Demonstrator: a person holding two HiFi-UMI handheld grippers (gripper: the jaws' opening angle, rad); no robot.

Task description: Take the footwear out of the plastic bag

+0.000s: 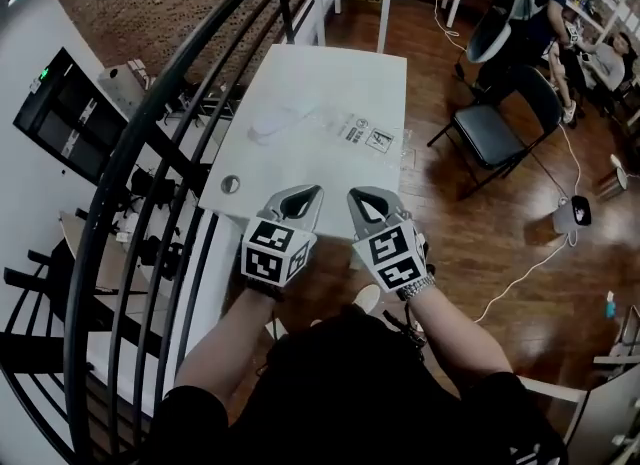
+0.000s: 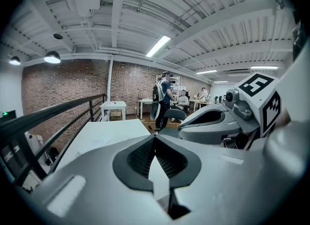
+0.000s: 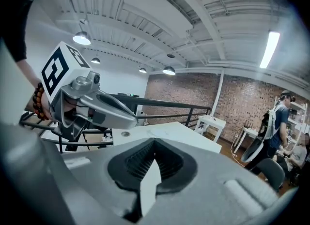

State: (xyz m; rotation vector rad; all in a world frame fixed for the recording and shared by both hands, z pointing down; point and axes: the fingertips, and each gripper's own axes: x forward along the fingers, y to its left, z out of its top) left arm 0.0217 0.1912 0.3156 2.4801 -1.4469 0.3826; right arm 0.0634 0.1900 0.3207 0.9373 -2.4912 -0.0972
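Left gripper point(image 1: 316, 192) and right gripper point(image 1: 353, 194) were held side by side at the near edge of the bench point(image 1: 335, 73), jaws fully together, nothing held. Plastic bag point(image 1: 335, 125) lay mid-bench, well apart from both, with pale footwear point(image 1: 278, 121) inside, toward the left edge

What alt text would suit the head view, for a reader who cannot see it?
A person holds the left gripper and right gripper, both shut, side by side at the near edge of a white table. Farther along it lies a clear plastic bag with pale footwear inside, untouched.
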